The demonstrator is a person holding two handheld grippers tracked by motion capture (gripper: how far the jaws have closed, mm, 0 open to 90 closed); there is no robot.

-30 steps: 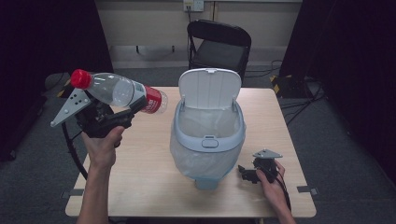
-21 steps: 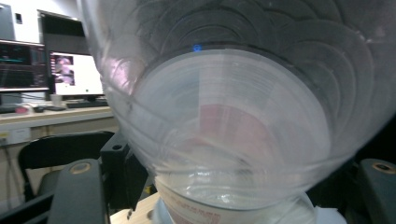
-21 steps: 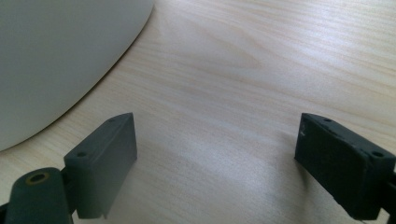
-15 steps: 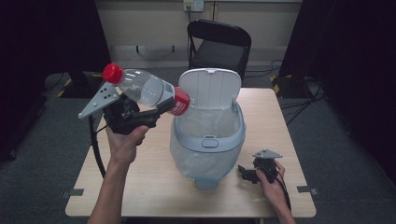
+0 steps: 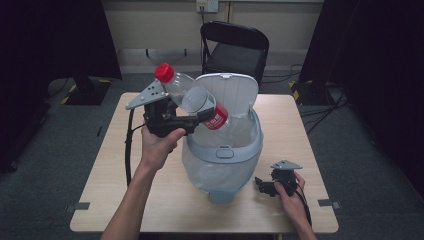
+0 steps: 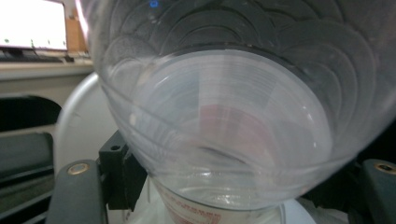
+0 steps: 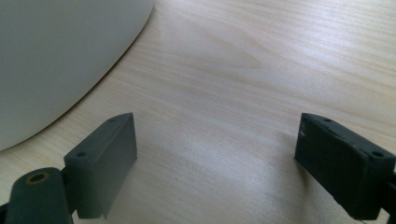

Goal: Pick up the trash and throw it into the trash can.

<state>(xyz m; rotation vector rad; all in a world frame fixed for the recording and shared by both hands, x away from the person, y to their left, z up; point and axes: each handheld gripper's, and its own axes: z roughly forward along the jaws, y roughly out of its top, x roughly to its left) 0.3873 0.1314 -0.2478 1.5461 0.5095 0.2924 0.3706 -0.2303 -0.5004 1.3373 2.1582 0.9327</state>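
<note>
Your left gripper (image 5: pixel 197 119) clamps a clear plastic bottle with a red cap and red label (image 5: pixel 192 97) across its body. The bottle tilts, cap up and away from the pale blue lidded plastic bin (image 5: pixel 222 150), its base end over the bin's open mouth, in front of the raised lid. Your right gripper (image 5: pixel 261 184) rests on the light wooden table (image 5: pixel 105 175) just beside the bin's base, jaws spread wide with nothing between them.
</note>
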